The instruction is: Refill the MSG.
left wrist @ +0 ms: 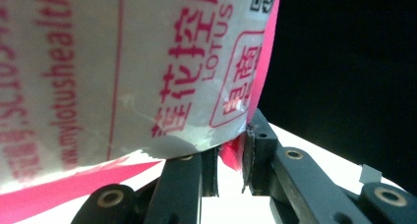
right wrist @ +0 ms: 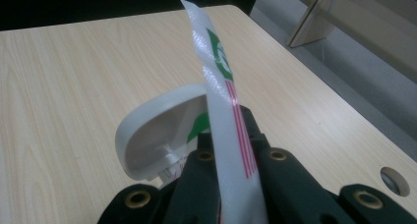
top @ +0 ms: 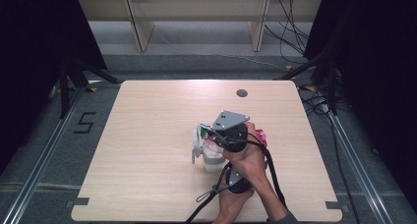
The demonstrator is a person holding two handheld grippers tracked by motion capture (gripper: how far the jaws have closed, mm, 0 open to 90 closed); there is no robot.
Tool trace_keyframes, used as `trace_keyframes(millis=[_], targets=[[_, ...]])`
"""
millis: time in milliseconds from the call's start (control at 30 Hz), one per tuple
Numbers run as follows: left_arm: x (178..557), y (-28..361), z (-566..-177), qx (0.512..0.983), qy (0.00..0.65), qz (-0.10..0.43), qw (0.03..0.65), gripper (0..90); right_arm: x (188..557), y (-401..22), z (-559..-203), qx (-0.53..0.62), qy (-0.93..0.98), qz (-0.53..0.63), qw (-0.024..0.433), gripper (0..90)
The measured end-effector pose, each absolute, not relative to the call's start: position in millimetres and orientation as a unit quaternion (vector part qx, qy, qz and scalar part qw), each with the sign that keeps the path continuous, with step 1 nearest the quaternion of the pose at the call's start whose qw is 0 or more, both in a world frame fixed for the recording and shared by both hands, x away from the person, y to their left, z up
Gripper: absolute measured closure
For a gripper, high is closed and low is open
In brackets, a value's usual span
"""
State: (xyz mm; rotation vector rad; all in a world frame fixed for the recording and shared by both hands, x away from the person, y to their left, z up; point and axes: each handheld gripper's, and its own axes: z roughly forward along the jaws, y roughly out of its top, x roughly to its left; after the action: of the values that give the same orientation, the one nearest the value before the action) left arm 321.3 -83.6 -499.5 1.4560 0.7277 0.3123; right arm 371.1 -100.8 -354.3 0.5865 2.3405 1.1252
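The right tongs [right wrist: 231, 184] are pinching a thin white plastic strip with green and red print [right wrist: 221, 96]. The strip is standing up tall between the jaws, with its long way going straight out from them. Just to the left of these tongs, a white plastic flip lid [right wrist: 147, 140] is hanging open.

The left tongs [left wrist: 228, 167] are gripping the pink bottom edge of a white pouch with pink writing [left wrist: 123, 67]. The pouch is sitting right above these tongs, very close. Their jaws look almost closed on that edge.

Both tongs are close together near the front of the light wooden table [top: 147, 126]. The right tongs are farther out, the left ones nearer the person. I think both are holding one pack, maybe wet wipes. Dark curtains and a grey floor are sitting around the table.
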Motion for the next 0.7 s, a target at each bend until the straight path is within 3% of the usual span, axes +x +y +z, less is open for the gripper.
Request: trace_keyframes(millis=[667, 700], targets=[[321.7, -83.0, -499.6, 0.65, 0.323, 0.14, 0.674, 78.4, 371.2, -102.4, -353.2, 0.211, 0.853, 0.415, 0.236, 90.0], [321.4, -87.5, -499.8, 0.627, 0.337, 0.135, 0.69, 78.4, 371.4, -102.8, -353.1, 0.212, 0.853, 0.416, 0.234, 90.0]])
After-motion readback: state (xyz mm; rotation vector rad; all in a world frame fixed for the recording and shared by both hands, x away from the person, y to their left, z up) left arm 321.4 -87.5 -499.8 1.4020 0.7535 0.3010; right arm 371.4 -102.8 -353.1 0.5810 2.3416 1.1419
